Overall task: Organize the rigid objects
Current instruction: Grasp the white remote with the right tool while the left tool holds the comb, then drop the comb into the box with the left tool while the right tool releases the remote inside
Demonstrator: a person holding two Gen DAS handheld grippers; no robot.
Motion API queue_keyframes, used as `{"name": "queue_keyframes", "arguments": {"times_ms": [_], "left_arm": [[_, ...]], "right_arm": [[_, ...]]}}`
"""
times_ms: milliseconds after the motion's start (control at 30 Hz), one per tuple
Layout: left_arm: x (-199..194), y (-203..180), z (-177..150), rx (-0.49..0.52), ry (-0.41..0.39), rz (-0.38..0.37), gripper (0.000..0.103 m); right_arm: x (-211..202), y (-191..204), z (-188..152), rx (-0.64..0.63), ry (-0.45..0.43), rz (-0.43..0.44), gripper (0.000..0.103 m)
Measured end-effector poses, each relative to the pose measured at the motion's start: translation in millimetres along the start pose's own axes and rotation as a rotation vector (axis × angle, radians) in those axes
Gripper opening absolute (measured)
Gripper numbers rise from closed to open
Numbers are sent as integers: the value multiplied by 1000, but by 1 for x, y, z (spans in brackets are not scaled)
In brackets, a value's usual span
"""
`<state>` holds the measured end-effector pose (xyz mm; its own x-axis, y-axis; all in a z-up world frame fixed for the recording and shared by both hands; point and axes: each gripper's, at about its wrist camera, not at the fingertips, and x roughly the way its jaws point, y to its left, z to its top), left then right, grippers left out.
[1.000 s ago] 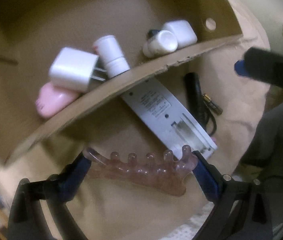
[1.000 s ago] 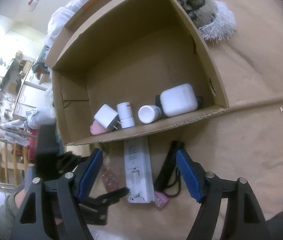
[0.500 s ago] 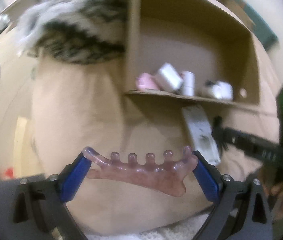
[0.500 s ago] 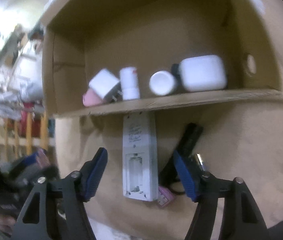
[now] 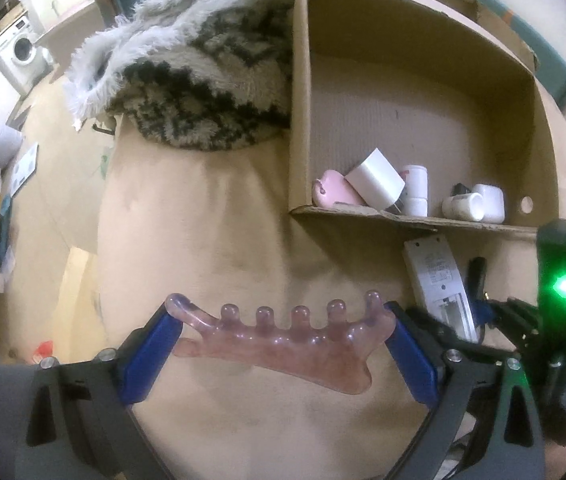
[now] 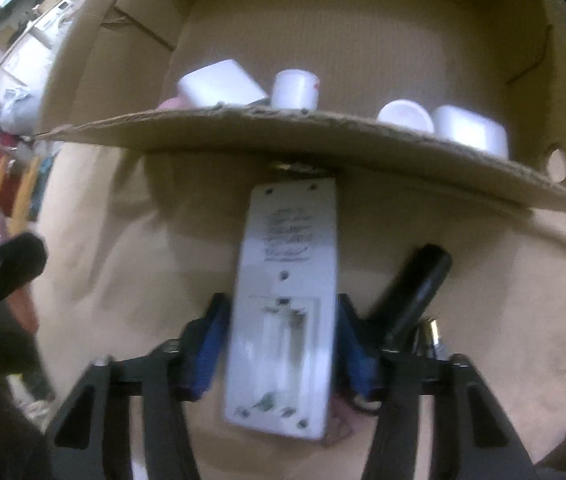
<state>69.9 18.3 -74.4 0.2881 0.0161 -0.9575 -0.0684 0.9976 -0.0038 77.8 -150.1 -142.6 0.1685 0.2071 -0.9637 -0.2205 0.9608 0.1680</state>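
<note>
My left gripper (image 5: 283, 320) is shut on a translucent pink toe separator (image 5: 283, 344), gripped end to end and held above the tan cover, left of the cardboard box (image 5: 403, 120). My right gripper (image 6: 279, 320) points down over a white remote (image 6: 287, 240) that lies back-up with its battery bay open, one end under the box's front edge. Its jaws are closing with the remote between them, and the blue pads (image 6: 211, 340) sit against its long sides. Inside the box lie a white plug (image 5: 375, 184), a pink item (image 5: 331, 194), a white bottle (image 5: 415, 192) and a white case (image 5: 491, 200).
A black cylinder with a cable (image 6: 419, 292) lies just right of the remote, and a metal-tipped plug is beside the right finger. A shaggy grey-and-black rug (image 5: 203, 80) lies against the box's left wall. The right gripper's body with a green light (image 5: 563, 284) shows in the left wrist view.
The left gripper pulled back from the box and rolled, still holding the pink separator. The right gripper came down over the white remote and its jaws narrowed onto the remote's sides.
</note>
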Motion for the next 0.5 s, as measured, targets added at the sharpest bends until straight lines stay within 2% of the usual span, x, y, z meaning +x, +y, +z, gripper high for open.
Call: {"name": "queue_keyframes", "arguments": {"times_ms": [133,333,500], "left_arm": [[-1,-1,-3,9,-8,7,98],[-2,4,-4,-11,-16,4,98],[-7,1,-5,-2,-35,8,98]], "right_arm": [[-5,-6,-2,34,-33,20,49],[-31,-23,-12,99,-49,114,49],[-65,-38,-25,193,-85,265,49]]}}
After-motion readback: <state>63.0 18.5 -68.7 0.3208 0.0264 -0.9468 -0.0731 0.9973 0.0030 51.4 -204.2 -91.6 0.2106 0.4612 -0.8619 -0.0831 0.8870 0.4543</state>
